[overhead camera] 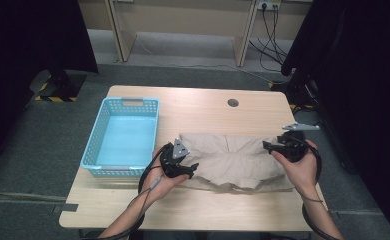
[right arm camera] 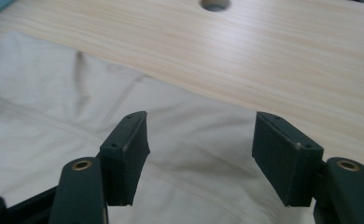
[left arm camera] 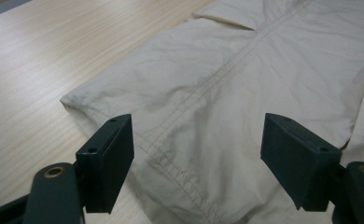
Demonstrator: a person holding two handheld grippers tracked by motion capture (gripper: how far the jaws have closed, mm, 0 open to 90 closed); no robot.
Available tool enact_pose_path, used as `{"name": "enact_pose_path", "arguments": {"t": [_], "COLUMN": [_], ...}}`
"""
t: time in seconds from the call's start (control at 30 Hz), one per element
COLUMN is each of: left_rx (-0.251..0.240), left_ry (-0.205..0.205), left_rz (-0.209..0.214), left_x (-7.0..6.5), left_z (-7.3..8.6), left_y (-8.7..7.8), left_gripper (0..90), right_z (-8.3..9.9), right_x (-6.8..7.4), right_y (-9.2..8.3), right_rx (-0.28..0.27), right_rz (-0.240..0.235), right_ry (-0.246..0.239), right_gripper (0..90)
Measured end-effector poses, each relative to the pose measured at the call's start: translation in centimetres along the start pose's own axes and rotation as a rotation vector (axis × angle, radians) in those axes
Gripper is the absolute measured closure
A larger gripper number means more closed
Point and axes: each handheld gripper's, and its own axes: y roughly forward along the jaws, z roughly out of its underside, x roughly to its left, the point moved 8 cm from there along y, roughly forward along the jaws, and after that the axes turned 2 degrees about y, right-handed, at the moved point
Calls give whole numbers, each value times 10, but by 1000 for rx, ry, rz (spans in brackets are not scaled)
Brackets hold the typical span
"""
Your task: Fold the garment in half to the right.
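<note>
Plainly, one beige garment (overhead camera: 235, 162), folded into a wide flat stack, lies on the near half of the table (overhead camera: 203, 107), just right of a blue basket (overhead camera: 124, 135). It looks like shorts or trousers, with a stitched seam (left arm camera: 203, 88) running across it. I judge it light, soft and floppy: it will sag and unfold if lifted at one spot, so the sensible hold is at its two ends, pinching all layers at a hemmed edge together. The cotton-like weave should not slip between flat pads.

The left gripper (overhead camera: 187, 169) sits over the garment's left end, its jaws spread wide with cloth below them but nothing pinched. The right gripper (overhead camera: 273, 146) hangs over the right end, jaws likewise apart and empty.

Counted: one garment, one basket with nothing showing inside it, one table with one round hole (overhead camera: 233, 103), two grippers, two hands.
</note>
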Motion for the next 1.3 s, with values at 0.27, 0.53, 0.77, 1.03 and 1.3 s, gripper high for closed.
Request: {"name": "enact_pose_path", "arguments": {"t": [0.27,0.53,0.77,1.03,1.3], "left_rx": [15,41,52,73,83], "left_ry": [-14,-26,-26,-33,-38], "left_rz": [-10,-27,-27,-17,-4], "left_x": [-4,-5,-8,-10,-13], "left_z": [17,30,34,43,47], "left_y": [-7,-6,-9,-9,-10], "left_gripper": [251,256,256,256,258], "right_z": [-37,-59,-64,-70,-75], "right_x": [62,110,151,188,213], "right_y": [29,66,94,123,148], "right_rx": [56,112,166,209,246], "right_rz": [-125,-193,-253,-293,-294], "right_ry": [-120,-193,-248,-294,-328], "right_gripper": [389,416,436,442,451]}}
